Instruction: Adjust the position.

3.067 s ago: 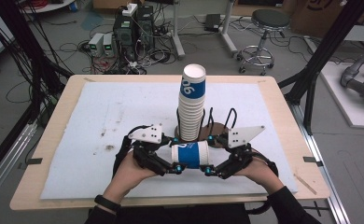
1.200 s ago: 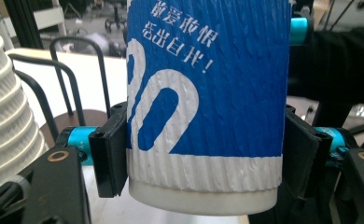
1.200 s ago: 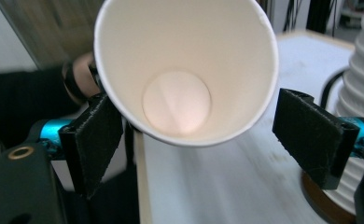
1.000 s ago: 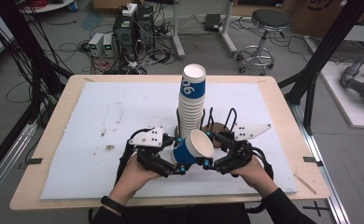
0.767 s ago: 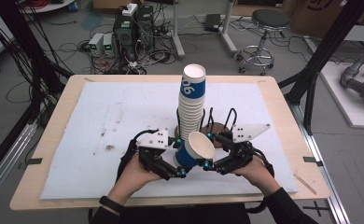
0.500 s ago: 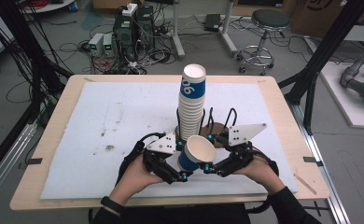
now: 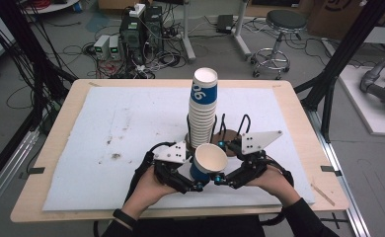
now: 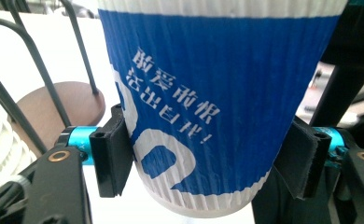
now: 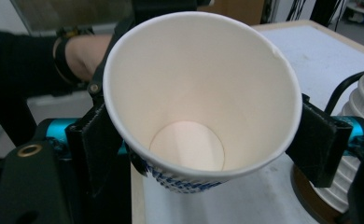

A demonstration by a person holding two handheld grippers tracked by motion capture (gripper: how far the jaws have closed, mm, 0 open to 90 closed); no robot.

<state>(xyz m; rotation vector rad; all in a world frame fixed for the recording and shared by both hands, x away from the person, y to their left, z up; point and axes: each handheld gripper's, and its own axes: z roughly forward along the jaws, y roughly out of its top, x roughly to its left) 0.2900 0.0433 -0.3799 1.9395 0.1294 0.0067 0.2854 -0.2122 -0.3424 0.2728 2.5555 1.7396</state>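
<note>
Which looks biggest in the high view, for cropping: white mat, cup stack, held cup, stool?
1. white mat
2. cup stack
3. stool and held cup: alike, and the stool stands farther off, so unranked.

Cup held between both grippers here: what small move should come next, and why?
Probably close the right gripper on the cup: its jaws have just been opening and straddle the rim loosely, while the left gripper alone clamps the blue wall near the base.
</note>
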